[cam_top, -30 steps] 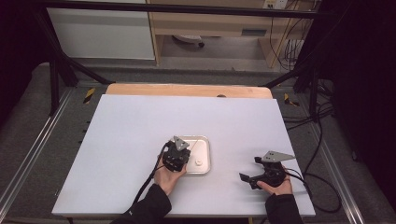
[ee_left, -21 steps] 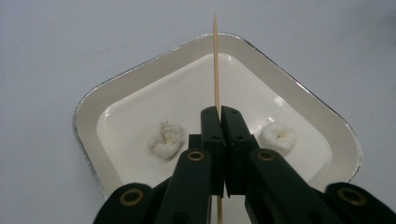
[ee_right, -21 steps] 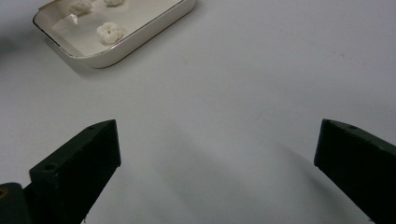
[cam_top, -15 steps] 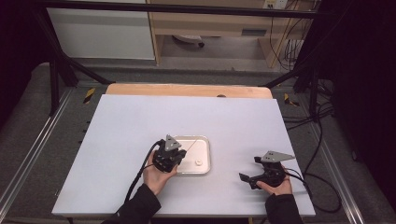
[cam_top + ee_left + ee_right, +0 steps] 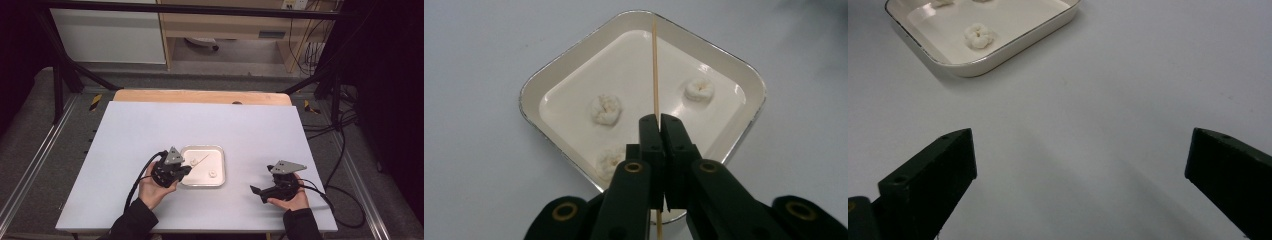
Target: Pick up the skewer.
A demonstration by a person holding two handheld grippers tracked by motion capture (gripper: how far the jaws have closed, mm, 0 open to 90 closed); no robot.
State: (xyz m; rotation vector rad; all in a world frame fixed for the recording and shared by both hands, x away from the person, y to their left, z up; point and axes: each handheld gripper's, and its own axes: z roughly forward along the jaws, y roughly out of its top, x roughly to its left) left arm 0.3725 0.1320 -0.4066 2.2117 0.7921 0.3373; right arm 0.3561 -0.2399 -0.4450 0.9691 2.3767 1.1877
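Skewer (one), three white pieces

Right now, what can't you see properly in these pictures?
- Left gripper view: the left tool covers the skewer's lower stretch and part of the nearest white lump.
- Right gripper view: the top edge cuts off the tray and two lumps.
- High view: the lumps are too small to identify; the skewer's tip is too thin to tell whether it touches the tray.

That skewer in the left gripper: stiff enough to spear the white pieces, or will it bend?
The skewer looks very thin and long, so it probably flexes or snaps under side load. Pinched in the left gripper, it runs straight. The white pieces look soft, likely easy to pierce.
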